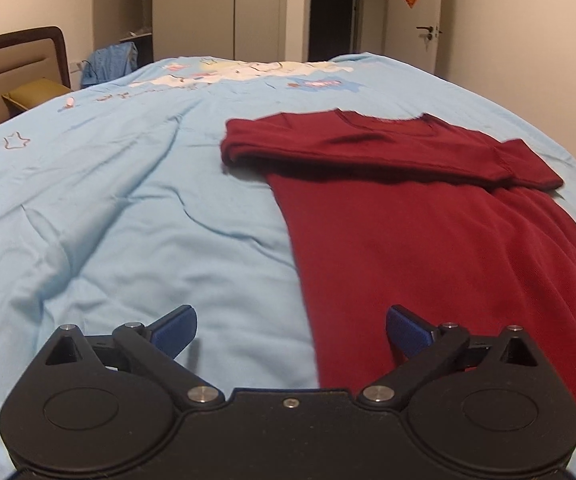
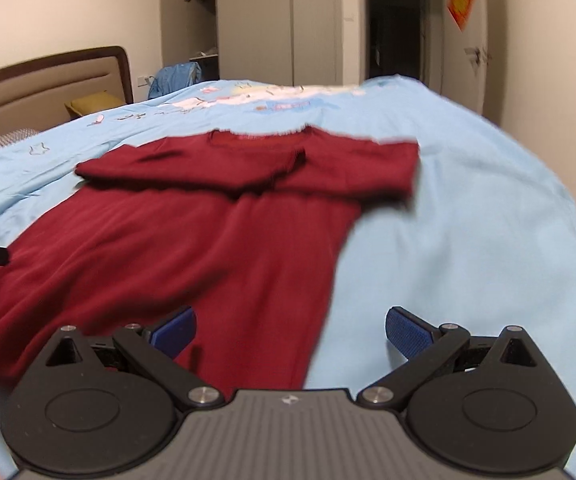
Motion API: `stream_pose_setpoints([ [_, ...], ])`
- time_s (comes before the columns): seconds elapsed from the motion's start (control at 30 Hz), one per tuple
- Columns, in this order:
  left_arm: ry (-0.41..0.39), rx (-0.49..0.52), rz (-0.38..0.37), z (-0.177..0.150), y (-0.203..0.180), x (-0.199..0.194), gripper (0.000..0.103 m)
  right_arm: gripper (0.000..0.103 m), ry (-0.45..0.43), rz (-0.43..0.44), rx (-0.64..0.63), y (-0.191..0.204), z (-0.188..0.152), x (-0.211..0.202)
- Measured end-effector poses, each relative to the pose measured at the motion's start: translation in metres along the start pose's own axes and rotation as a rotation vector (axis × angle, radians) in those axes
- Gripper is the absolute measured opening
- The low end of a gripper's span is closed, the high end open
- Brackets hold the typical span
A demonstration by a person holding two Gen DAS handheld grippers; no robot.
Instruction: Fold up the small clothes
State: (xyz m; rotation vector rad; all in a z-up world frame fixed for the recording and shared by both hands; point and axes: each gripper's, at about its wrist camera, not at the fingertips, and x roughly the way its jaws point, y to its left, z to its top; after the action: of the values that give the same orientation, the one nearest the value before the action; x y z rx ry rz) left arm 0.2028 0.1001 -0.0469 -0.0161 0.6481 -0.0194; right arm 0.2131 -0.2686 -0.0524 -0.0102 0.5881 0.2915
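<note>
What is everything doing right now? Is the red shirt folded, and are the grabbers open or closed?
Red shirt: flat on the bed, both sleeves folded in across the chest, bottom part not folded yet.
Left gripper: open, holding nothing.
Right gripper: open, holding nothing.
Blue bedcover: spread out, wrinkled.
Wardrobe door: open.
Room door: shut.

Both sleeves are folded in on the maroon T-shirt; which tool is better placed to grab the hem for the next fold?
Probably the right tool: open, directly over the maroon T-shirt near its hem. The left tool, also open, hangs mostly over bare blue bedsheet, beside the shirt's edge.
</note>
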Motion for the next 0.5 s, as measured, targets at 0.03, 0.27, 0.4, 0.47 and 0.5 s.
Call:
stream_pose_setpoints([
  [0.03, 0.009, 0.000, -0.003, -0.005, -0.002, -0.002, 0.101, 0.103, 0.015, 0.006, 0.034, 0.000, -0.010, -0.008],
  [0.27, 0.047, -0.036, -0.017, -0.027, -0.005, -0.014, 0.100, 0.097, -0.032, -0.022, 0.062, 0.029, -0.053, -0.052],
  [0.4, 0.066, -0.060, -0.015, -0.032, -0.006, -0.022, 0.095, 0.077, -0.043, -0.048, 0.096, 0.036, -0.055, -0.059],
  [0.47, 0.074, -0.064, -0.009, -0.034, -0.008, -0.025, 0.091, 0.063, -0.038, -0.047, 0.102, 0.037, -0.054, -0.061],
  [0.5, 0.079, -0.063, -0.008, -0.035, -0.009, -0.026, 0.090, 0.060, -0.036, -0.049, 0.105, 0.037, -0.055, -0.062],
])
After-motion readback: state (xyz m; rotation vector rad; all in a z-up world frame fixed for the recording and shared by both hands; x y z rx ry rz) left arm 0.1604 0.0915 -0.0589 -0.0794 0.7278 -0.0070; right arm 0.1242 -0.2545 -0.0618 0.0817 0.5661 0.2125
